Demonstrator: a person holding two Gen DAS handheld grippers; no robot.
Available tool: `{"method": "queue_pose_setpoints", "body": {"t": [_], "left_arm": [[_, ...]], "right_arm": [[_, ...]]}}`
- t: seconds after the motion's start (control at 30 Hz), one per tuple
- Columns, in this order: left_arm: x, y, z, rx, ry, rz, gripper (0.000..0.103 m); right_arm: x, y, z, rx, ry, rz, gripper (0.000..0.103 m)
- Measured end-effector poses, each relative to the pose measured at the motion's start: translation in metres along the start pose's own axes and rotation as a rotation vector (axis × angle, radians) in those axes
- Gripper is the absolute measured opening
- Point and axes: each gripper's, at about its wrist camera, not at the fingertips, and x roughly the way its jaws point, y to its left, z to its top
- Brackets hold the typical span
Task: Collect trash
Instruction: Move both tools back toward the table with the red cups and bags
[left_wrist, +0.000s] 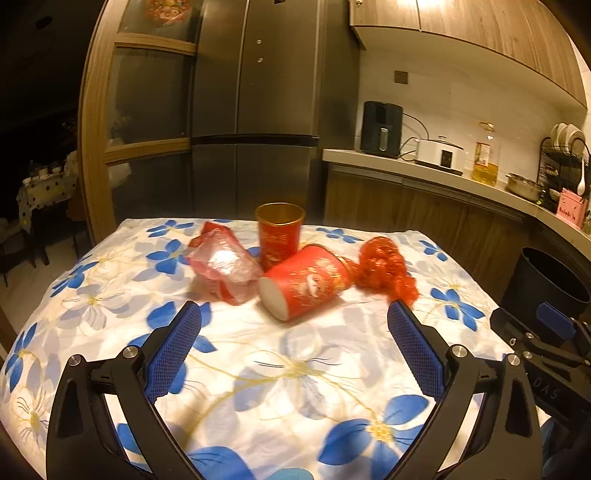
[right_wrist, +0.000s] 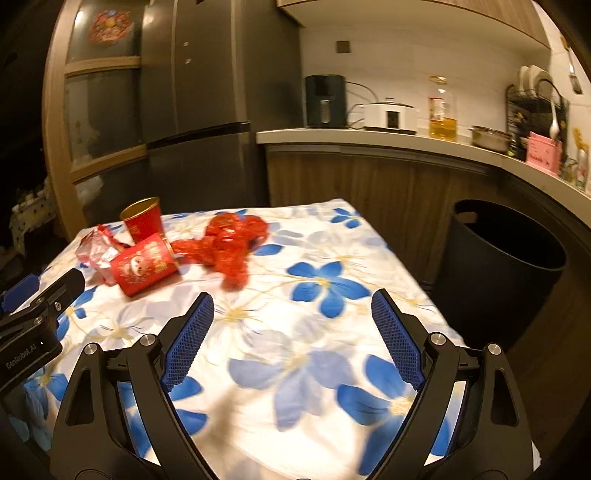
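Both grippers hover above the desk with its white cloth printed in blue flowers (left_wrist: 295, 369): the left gripper (left_wrist: 294, 314) and the right gripper (right_wrist: 291, 306) each have their jaws spread wide with nothing between them. Farther back lie the trash items close together: a crumpled clear-and-red plastic wrapper (left_wrist: 221, 264), an upright red paper cup with gold lining (left_wrist: 280, 230), a tipped red paper cup (left_wrist: 304, 282) and a red mesh net (left_wrist: 386, 271). Beside the desk on the right stands a black round bin (right_wrist: 498, 273).
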Motion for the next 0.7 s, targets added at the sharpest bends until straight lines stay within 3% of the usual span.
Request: {"method": "queue_pose_setpoints", "body": {"t": [0.27,0.5,0.7], "left_arm": [[0.006,0.028,0.002,-0.037,0.009,0.042,0.096],[0.012,0.043,0.002,-0.058,0.023,0.049,0.096],[0.017,0.046,0.007,-0.055,0.026,0.049,0.096]], "right_arm": [[0.026,0.024,0.008,-0.012,0.016,0.051,0.086],[0.074,0.038,0.023,-0.024,0.048,0.051,0.086],[0.112,0.049,0.031,-0.037,0.101,0.059,0.064]]}}
